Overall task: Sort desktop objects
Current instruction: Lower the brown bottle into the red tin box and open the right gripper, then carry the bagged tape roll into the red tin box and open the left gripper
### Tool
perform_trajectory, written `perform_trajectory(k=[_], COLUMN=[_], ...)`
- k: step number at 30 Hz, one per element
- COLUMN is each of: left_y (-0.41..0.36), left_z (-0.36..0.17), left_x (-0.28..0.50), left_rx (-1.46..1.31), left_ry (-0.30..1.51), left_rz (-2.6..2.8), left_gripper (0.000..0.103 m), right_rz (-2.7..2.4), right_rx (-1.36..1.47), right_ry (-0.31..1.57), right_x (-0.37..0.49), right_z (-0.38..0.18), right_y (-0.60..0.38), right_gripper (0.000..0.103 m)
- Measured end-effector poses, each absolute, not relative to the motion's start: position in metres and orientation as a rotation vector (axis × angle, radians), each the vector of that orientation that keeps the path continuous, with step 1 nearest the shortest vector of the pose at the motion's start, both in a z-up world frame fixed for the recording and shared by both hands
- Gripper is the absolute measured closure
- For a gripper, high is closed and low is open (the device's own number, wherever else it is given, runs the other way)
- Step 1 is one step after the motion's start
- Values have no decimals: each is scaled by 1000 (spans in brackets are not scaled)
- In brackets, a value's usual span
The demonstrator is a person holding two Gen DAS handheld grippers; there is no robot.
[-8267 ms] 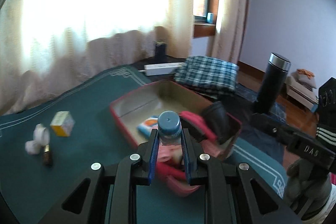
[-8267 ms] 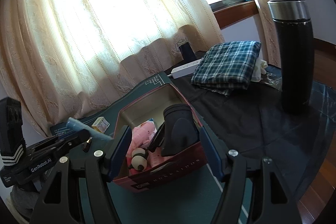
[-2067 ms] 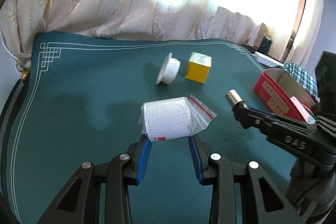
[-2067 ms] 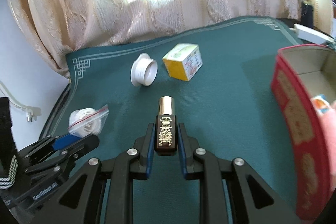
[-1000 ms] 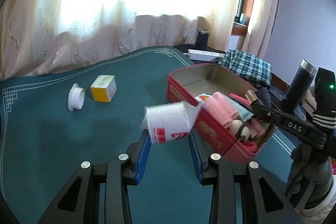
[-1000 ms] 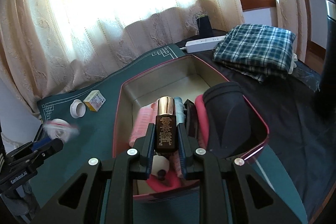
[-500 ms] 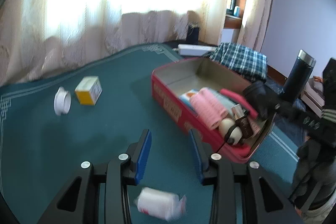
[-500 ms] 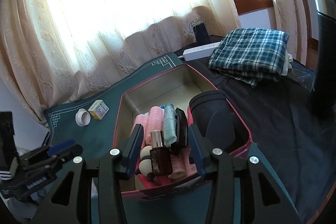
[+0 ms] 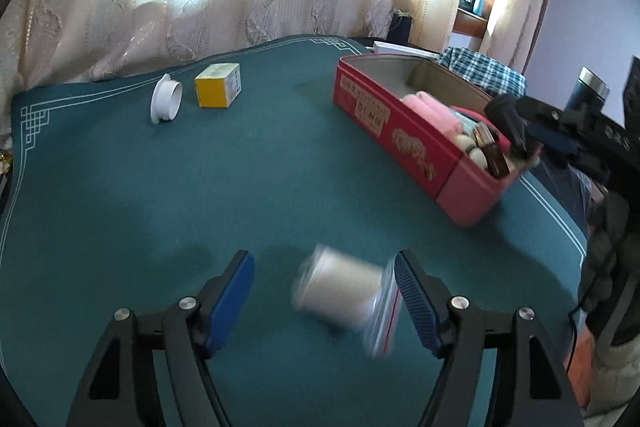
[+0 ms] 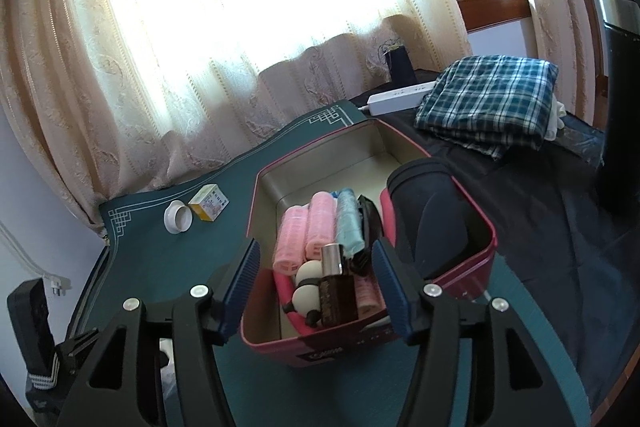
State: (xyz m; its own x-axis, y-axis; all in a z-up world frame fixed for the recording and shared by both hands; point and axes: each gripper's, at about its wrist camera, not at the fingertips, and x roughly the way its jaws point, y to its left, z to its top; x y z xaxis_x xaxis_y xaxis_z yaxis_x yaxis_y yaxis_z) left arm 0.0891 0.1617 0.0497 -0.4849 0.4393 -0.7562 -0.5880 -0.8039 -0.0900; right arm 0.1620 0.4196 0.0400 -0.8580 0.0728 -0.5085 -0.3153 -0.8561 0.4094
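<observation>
The left hand-held gripper [image 9: 324, 297] is opening, its jaws wide around a blurred white roll in a plastic bag [image 9: 340, 293] on the green counter [image 9: 280, 167]. The right hand-held gripper [image 10: 316, 287] is opening, empty, over the red tin [image 10: 472, 263], where the brown bottle [image 10: 338, 291] lies.

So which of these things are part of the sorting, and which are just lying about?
Sorting:
red tin
bagged white roll
yellow box
white ring
brown bottle, in the tin
pink rollers, in the tin

Lying about:
plaid cloth
power strip
dark flask
curtains
</observation>
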Motion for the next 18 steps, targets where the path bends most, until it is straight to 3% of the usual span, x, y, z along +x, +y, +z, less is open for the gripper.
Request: perform_trajectory(k=[17,18], left_y=[181,182], left_z=[20,18], left_x=[81,81], left_rx=[-1141,-1144], left_ry=[302,301], left_rz=[2205,2204], left_gripper=[29,34], right_rz=[2780,2785], right_rx=[-732,-734], right_ry=[693,688], right_x=[168,168], right_z=[46,47], right_y=[399,398], right_gripper=[38,38])
